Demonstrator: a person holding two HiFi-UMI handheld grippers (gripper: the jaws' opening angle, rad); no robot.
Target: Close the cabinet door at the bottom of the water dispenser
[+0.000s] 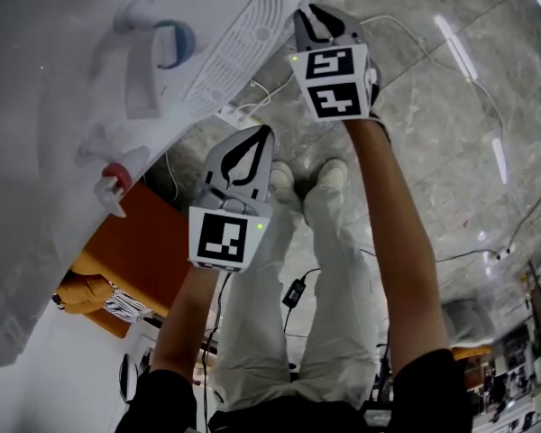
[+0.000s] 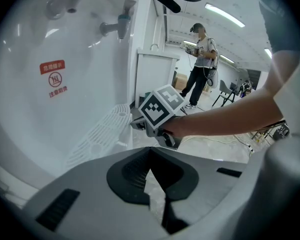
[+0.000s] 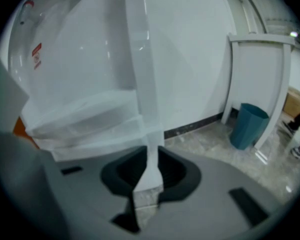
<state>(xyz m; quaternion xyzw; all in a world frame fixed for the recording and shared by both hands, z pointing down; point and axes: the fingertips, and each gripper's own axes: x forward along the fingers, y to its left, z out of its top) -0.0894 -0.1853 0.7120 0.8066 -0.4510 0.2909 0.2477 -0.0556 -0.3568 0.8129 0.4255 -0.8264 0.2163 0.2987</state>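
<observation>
The door is clamped by its edge in the right tongs, beside the dispenser, ready to be swung shut; the left tongs are pressed together, empty, held clear.

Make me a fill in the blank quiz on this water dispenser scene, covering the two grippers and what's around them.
1. The right gripper has its fingers closed on the thin edge of the white ___.
2. The left gripper, fingers together, holds ___.
3. The dispenser has one red tap and one ___ tap.
4. The bin on the floor by the wall is ___.

Missing words: door; nothing; blue; teal.
</observation>
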